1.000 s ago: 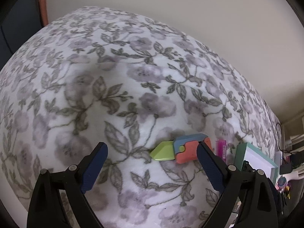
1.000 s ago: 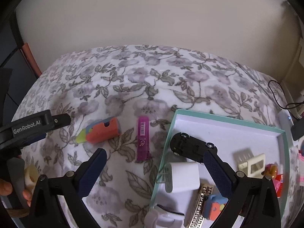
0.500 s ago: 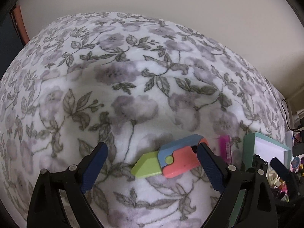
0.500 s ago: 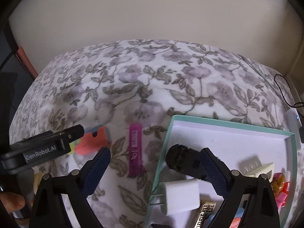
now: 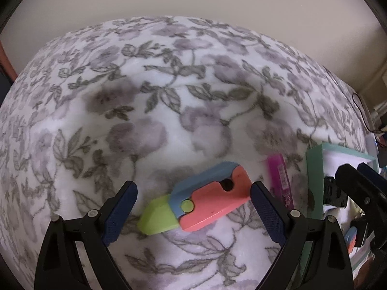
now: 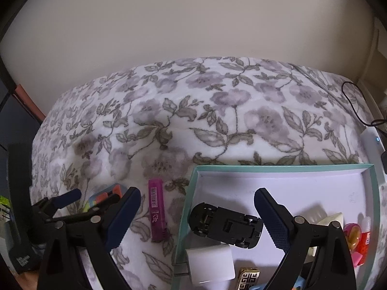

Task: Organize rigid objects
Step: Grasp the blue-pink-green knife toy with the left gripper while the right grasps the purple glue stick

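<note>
A toy knife [image 5: 200, 204] with a coral and blue handle and a lime green blade lies on the floral blanket. My left gripper [image 5: 193, 207] is open, and the knife lies between its fingers. A magenta stick [image 5: 280, 181] lies just right of it, also in the right wrist view [image 6: 157, 213]. My right gripper [image 6: 197, 215] is open and empty above the teal-rimmed tray [image 6: 278, 168], over an upturned black toy car [image 6: 226, 226]. The left gripper [image 6: 72, 205] shows at the lower left of that view.
The tray holds a white charger [image 6: 210, 262], a gold patterned piece [image 6: 249, 278], white plastic parts [image 6: 331, 218] and small red and pink toys [image 6: 358, 239]. A black cable [image 6: 358, 111] and a white device [image 6: 370, 140] lie at the right. A beige wall stands behind the bed.
My left gripper has moved forward and lower until its fingers came to either side of the toy knife. My right gripper has shifted right, over the tray and the car.
</note>
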